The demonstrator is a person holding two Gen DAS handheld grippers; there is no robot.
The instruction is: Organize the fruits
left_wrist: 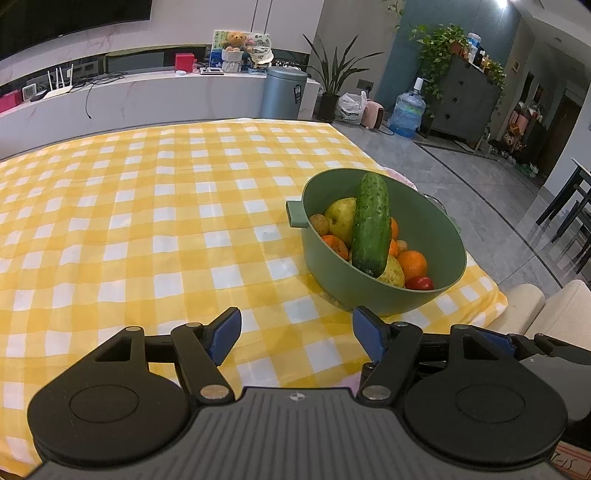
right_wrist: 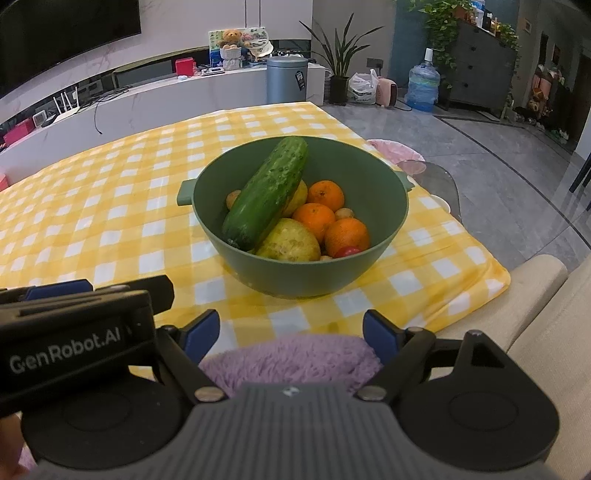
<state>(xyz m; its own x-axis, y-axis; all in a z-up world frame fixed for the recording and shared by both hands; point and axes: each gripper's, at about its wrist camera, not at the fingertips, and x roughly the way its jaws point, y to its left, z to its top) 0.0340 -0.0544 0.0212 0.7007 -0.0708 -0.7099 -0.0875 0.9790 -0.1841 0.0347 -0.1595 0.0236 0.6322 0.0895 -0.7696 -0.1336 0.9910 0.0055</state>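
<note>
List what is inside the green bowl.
The green bowl holds a cucumber leaning on its rim, three oranges, two yellow-green pears, a red tomato and small brown fruits. Anything beneath this pile is covered.

A yellow-and-white checked cloth covers the table. At its 12 o'clock runs a long white counter, with a teddy bear on top, a red box at the bear's 9 o'clock and a white router farther that way. A grey bin stands at the counter's 3 o'clock end, then a potted plant, a white bag and a blue water jug. A dark dresser topped with trailing leaves sits at 2 o'clock. A dark screen hangs at 11 o'clock. Purple fleece lies at 6 o'clock in the right view, a beige cushion at 4 o'clock.
</note>
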